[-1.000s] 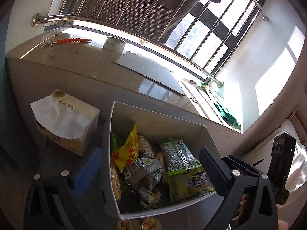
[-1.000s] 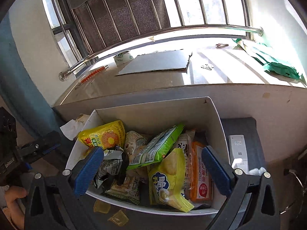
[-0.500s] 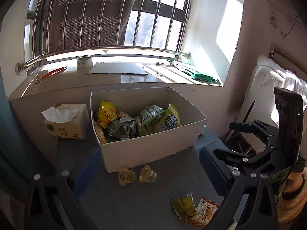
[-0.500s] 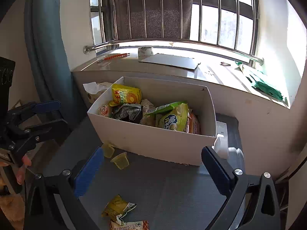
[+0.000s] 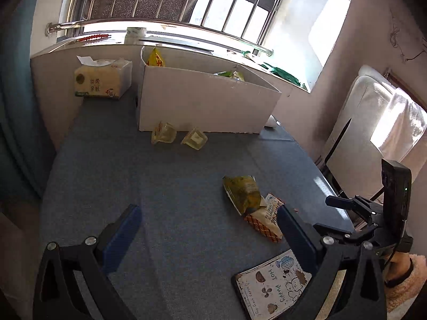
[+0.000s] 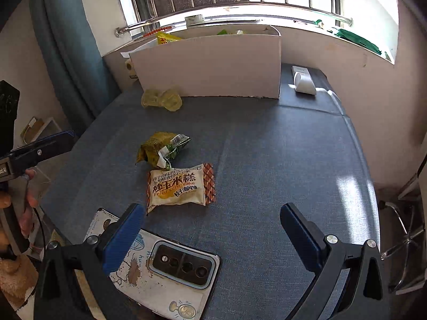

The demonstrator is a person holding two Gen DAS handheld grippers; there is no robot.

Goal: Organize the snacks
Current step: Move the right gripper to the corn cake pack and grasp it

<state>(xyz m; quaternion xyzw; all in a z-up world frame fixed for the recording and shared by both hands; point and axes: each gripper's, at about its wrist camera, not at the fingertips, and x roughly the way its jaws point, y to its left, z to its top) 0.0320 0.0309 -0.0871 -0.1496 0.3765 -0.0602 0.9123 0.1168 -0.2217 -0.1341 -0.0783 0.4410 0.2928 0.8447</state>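
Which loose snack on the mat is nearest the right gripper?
The corn cake packet, cream with orange ends; the green packet and jelly cups lie farther off.

White box (image 5: 202, 101), grey-blue cloth (image 6: 267, 160), olive packet (image 6: 162, 146), cream-and-orange checked packet (image 6: 178, 186).

Left claw (image 5: 208, 229) and right claw (image 6: 210, 229) both agape, empty

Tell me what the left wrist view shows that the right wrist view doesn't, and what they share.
Left wrist only: the whole tissue pack beside the box, the two jelly cups seen apart, and a chair.

Right wrist only: the white remote right of the box, the blue curtain, and the phone's camera block.

Both: the box, the cups, the green packet, the rice cake packet, and open, empty tongs.
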